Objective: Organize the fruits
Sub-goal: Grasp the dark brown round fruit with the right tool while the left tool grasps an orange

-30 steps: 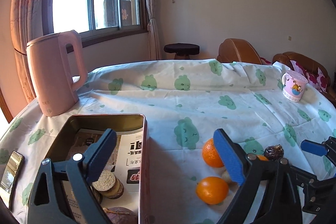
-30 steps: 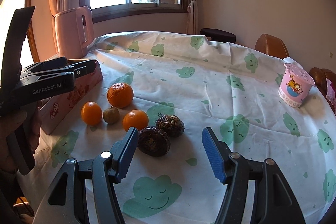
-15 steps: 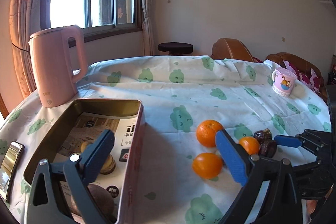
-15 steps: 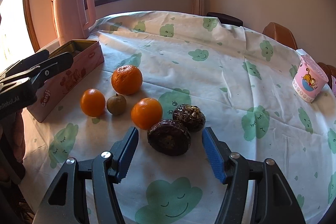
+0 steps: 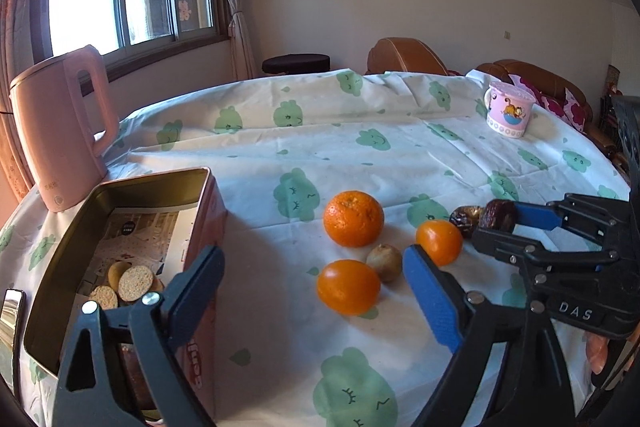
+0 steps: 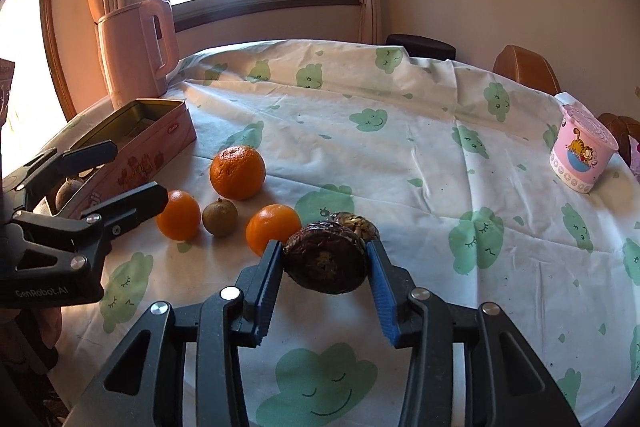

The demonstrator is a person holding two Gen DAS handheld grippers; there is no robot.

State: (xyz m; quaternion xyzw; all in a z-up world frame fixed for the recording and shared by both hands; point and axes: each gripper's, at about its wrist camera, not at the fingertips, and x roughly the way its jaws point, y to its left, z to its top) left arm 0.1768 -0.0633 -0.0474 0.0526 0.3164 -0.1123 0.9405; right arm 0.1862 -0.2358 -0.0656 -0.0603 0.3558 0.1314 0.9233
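Right hand-held gripper (image 6: 326, 281) closing on passion fruit (image 6: 326, 261) — mid-table

Beside the pink tin (image 6: 152, 151) lie one big orange (image 6: 237, 172), two small oranges (image 6: 178, 215), a brown kiwi (image 6: 220, 217) between them, and two dark wrinkled fruits (image 6: 326, 263) farthest from the tin.

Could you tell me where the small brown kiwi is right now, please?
In the right wrist view the kiwi sits on the tablecloth, left of centre, among three oranges.
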